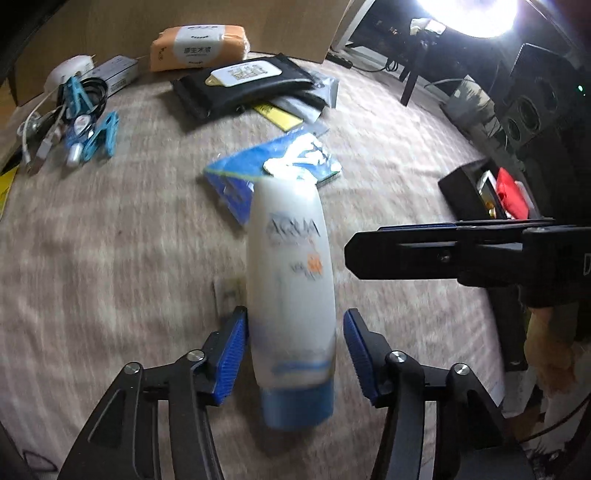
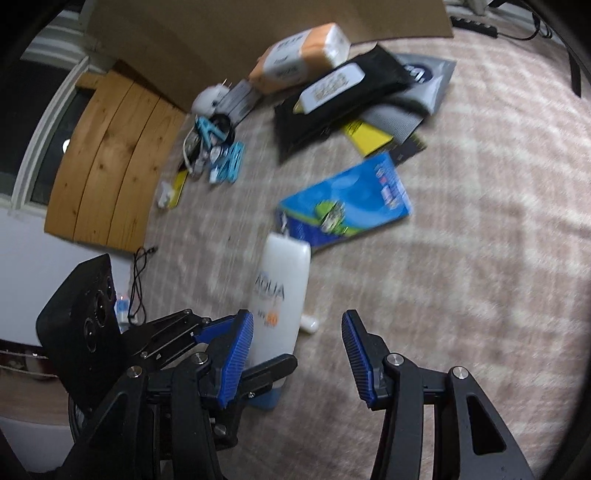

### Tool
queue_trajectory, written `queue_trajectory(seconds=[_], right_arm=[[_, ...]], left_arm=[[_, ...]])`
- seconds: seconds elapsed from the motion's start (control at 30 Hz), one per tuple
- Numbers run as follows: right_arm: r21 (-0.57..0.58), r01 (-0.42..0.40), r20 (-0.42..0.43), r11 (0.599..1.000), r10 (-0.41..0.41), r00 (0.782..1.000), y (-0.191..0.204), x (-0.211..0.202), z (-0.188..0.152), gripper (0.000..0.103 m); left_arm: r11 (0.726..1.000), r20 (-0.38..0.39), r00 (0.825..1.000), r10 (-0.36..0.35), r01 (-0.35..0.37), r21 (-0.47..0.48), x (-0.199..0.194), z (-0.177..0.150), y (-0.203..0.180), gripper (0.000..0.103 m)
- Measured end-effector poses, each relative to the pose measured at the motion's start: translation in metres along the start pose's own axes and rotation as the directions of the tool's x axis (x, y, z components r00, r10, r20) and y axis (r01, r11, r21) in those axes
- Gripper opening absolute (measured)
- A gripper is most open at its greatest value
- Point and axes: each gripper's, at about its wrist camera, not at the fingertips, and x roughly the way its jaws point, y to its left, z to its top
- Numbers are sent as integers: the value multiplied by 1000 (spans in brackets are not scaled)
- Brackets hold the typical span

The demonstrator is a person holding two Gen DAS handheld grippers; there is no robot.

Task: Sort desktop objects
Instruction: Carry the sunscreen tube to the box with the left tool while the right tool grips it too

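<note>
The white bottle [image 1: 290, 295] lies on the pink cloth [image 1: 110, 240] between the left gripper [image 1: 295, 354]'s spread fingers; one finger touches it, the other stands off. The right gripper [image 2: 297, 354] hangs apart and empty just beside; the round bottle could roll away if bumped.

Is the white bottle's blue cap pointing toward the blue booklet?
No: the white bottle has its blue cap at the near end, away from the blue booklet.

Behind the clutter, a brown cardboard sheet [image 1: 184, 22] upright. Beyond, a wooden board [image 2: 110, 162] leaning. Off the edge, a black speaker [image 1: 532, 107] under a glaring lamp [image 1: 469, 14].
</note>
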Motion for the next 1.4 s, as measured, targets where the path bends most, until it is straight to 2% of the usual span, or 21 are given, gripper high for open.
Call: queue_trajectory(seconds=[0.1, 0.2, 0.3, 0.33, 0.37, 0.4, 0.57, 0.7, 0.9, 1.07, 1.23, 1.4], right_arm=[[3, -2, -16, 1000, 2, 1000, 2, 6, -10, 46], [12, 15, -40, 1000, -14, 999, 2, 17, -15, 46], [23, -12, -57, 1000, 13, 998, 4, 26, -18, 45], [23, -20, -63, 1000, 22, 998, 5, 29, -19, 41], [22, -30, -72, 999, 31, 997, 7, 32, -21, 30], [23, -40, -72, 999, 42, 997, 8, 32, -22, 29], [14, -43, -48, 999, 44, 998, 11, 22, -30, 27], [-2, -24, 13, 1000, 25, 1000, 13, -5, -36, 27], [35, 0, 109, 999, -4, 994, -9, -62, -45, 27], [87, 47, 179, 995, -62, 982, -39, -115, -59, 26], [179, 66, 257, 982, -111, 960, -80, -172, -87, 26], [257, 129, 319, 958, -210, 924, -116, -219, -115, 26]], left_arm=[[1000, -14, 1000, -11, 11, 9, -9, -10, 12, 60], [1000, -17, 1000, -7, 7, 4, -5, -12, 12, 53], [1000, -8, 1000, -28, 28, -10, -3, -12, 8, 52], [1000, -9, 999, -31, 31, -2, -3, -12, 5, 52], [1000, -10, 1000, -26, 27, 8, -4, -14, 1, 52], [1000, -8, 1000, -18, 18, 13, -4, -14, -3, 52], [998, 3, 998, -55, 55, 1, -10, -15, -11, 51], [997, 30, 998, -57, 56, 50, -18, -5, -37, 51], [985, 53, 992, -114, 106, 134, -25, 18, -92, 51], [959, 42, 986, -162, 147, 243, -18, 35, -159, 51], [910, 5, 970, -242, 225, 347, -7, 53, -235, 50], [865, -29, 966, -258, 245, 439, 9, 60, -309, 49]])
